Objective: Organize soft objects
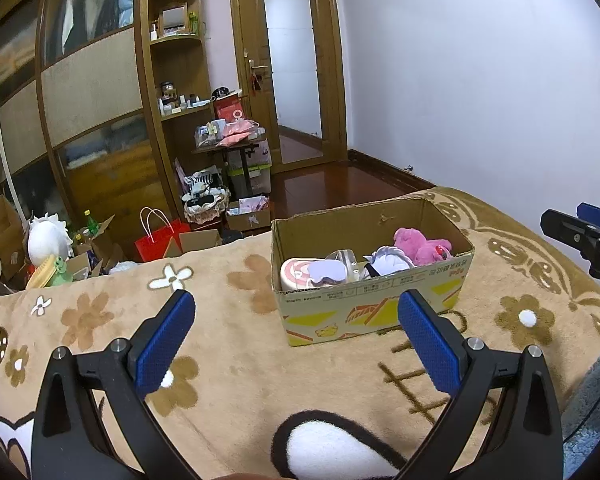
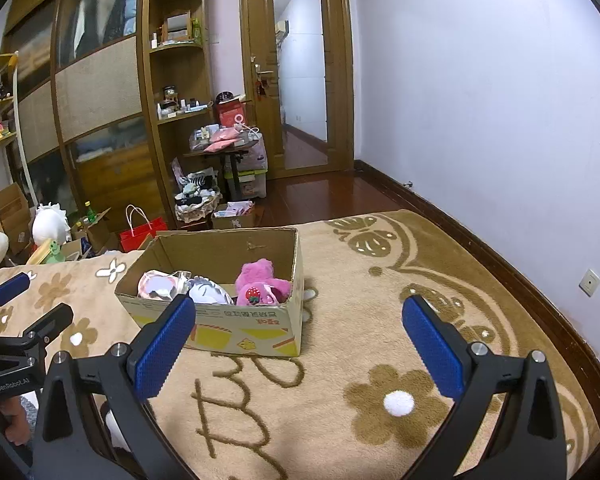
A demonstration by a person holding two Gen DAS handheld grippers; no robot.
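Observation:
A cardboard box (image 1: 374,312) stands on the tan flowered blanket (image 1: 228,340). It holds a pink plush toy (image 1: 422,246), a white and purple plush (image 1: 388,262), and a pink striped soft thing (image 1: 296,276). My left gripper (image 1: 296,308) is open and empty, just in front of the box. In the right wrist view the box (image 2: 236,334) sits ahead to the left with the pink plush (image 2: 262,282) inside. My right gripper (image 2: 298,314) is open and empty, near the box's right front corner.
Past the blanket's far edge lie a red bag (image 1: 158,240), white plush toys (image 1: 46,238), cartons and a wooden wardrobe (image 1: 88,92). A door (image 1: 292,68) stands at the back. The wall runs along the right.

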